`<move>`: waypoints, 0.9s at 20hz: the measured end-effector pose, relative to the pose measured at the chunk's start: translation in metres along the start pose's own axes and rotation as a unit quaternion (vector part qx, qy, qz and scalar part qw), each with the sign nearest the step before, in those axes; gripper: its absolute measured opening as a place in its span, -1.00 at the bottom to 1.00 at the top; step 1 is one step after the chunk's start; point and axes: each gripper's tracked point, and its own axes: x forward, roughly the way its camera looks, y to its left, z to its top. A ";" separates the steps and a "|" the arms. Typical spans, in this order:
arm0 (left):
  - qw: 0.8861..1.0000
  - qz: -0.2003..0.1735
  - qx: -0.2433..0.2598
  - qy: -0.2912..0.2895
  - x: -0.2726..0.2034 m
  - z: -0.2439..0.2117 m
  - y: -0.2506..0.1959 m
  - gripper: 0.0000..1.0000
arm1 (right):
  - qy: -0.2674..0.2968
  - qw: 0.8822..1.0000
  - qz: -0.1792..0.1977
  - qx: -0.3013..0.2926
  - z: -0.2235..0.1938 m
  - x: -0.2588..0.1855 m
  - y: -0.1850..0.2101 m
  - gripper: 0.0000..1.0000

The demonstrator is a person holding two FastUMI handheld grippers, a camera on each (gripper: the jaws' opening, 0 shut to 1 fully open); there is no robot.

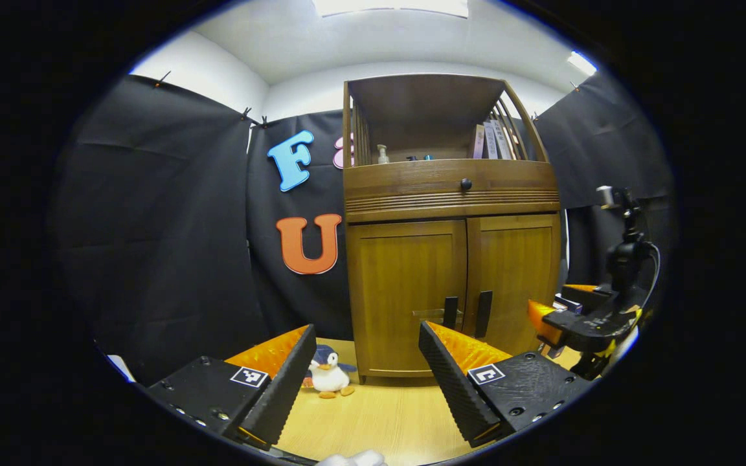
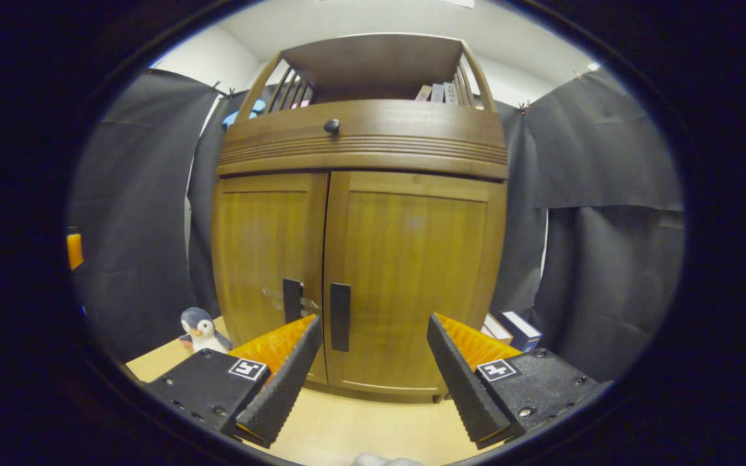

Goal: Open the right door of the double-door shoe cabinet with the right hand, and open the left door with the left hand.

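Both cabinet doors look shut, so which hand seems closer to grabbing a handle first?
The right gripper, probably. Its open fingers already frame the right door's handle at close range, while the left gripper, also open, views the left door's handle from farther back.

Glossy wooden shoe cabinet (image 2: pixel 405 259), matt dark handles (image 2: pixel 340 316), plush penguin (image 1: pixel 329 373), smooth wooden floor (image 1: pixel 386 414)
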 end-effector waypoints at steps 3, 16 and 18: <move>1.000 0.013 -0.007 0.005 -0.005 -0.002 0.009 0.92 | 0.009 1.000 0.005 0.005 -0.004 0.038 0.015 1.00; 0.998 0.055 -0.004 0.038 -0.008 -0.022 0.036 0.92 | 0.090 0.996 -0.014 0.002 -0.057 0.153 0.039 0.52; 0.998 0.057 -0.006 0.041 -0.008 -0.024 0.039 1.00 | 0.098 0.995 -0.012 0.010 -0.062 0.157 0.041 0.40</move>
